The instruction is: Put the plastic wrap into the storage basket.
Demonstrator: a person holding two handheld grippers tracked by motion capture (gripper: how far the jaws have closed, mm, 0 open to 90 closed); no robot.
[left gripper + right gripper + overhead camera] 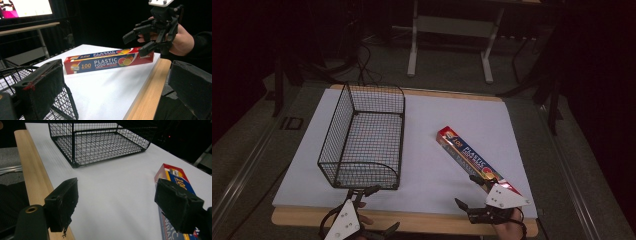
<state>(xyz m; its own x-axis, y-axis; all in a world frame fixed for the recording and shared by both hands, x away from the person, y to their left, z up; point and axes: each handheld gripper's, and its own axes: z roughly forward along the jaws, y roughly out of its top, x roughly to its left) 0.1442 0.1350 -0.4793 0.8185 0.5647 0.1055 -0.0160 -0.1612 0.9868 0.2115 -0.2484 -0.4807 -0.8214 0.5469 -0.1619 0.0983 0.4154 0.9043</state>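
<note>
Wrap box, a long slim cardboard carton printed red, blue and with citrus fruit, is lying flat on the smooth white sheet of the wood-edged counter, its near end just beside the right gripper. That gripper's blocky black fingers are standing wide apart, holding nothing. The left gripper is hovering by the black wire-mesh basket, its padded fingers also spread wide and empty.
</note>
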